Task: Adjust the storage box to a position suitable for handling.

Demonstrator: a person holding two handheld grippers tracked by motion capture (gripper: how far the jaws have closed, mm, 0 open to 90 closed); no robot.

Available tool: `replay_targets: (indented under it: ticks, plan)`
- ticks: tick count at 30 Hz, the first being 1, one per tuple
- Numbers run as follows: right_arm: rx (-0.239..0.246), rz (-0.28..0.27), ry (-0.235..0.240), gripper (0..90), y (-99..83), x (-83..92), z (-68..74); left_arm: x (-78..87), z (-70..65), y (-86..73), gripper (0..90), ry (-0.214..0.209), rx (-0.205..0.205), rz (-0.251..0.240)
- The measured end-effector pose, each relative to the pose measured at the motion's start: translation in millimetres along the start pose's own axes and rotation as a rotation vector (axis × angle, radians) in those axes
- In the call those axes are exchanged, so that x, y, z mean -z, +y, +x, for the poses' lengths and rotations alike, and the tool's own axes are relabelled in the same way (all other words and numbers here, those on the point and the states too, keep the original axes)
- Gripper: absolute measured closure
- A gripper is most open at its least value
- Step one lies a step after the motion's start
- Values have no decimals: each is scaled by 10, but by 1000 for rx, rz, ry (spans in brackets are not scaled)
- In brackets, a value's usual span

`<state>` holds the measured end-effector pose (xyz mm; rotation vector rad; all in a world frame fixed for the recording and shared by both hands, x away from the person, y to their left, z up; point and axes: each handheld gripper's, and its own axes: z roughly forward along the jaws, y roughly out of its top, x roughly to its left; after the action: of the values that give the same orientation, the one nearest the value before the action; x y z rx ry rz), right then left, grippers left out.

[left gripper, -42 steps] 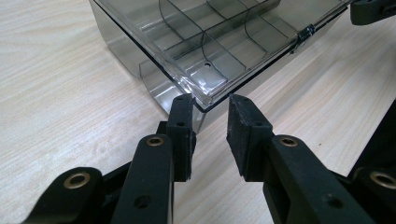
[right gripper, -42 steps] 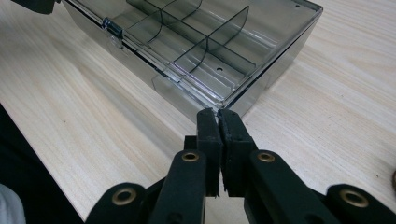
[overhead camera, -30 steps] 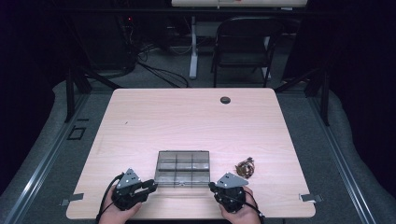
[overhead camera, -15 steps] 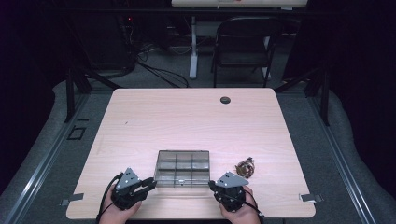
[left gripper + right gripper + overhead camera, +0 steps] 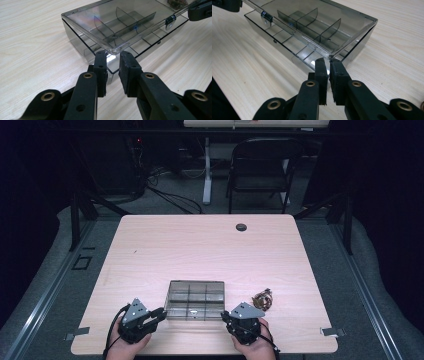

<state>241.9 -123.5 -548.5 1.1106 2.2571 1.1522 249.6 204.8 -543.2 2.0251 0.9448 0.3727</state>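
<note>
Now both my grippers sit at the near edge of the table, one at each front corner of the clear compartment box. My left gripper has its jaws drawn nearly together just under the lid's raised corner, with a narrow gap between the pads. My right gripper mirrors it at the other corner, jaws nearly together, lately easing apart a little. The lid stands lifted off the base along this front edge. A small brownish cluster lies right of the box.
</note>
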Motion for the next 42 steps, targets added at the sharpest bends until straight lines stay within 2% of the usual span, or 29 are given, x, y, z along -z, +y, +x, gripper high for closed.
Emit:
replay_targets:
  ticks: [5, 12, 20, 25, 31, 34, 36, 38, 42]
  plan:
    - [-31, -7, -17, 810, 22, -33, -42, 2, 0, 6, 762, 1, 4, -8]
    - [-58, -1, -9, 784, 21, -95, -76, -1, 1, 12, 762, 3, 5, -13]
    - [-60, -7, -9, 775, 12, -117, -89, -3, -8, 12, 760, 8, 9, -15]
    - [-62, -7, -27, 735, 10, -117, -86, 0, -7, 16, 759, 9, 6, -22]
    - [-85, -20, -33, 697, -9, -131, -90, -11, -15, 15, 753, 14, 11, -26]
    - [-123, -8, -11, 697, 0, -155, -119, -14, -5, 16, 747, 5, 29, -30]
    - [-130, 7, -4, 700, 11, -161, -132, -14, -4, 18, 743, 4, 28, -30]
    - [-175, 35, 11, 701, 38, -202, -144, -9, 1, 27, 741, 8, 31, -31]
    - [-171, 39, 8, 702, 53, -233, -142, 4, 18, 33, 738, 5, 40, -33]
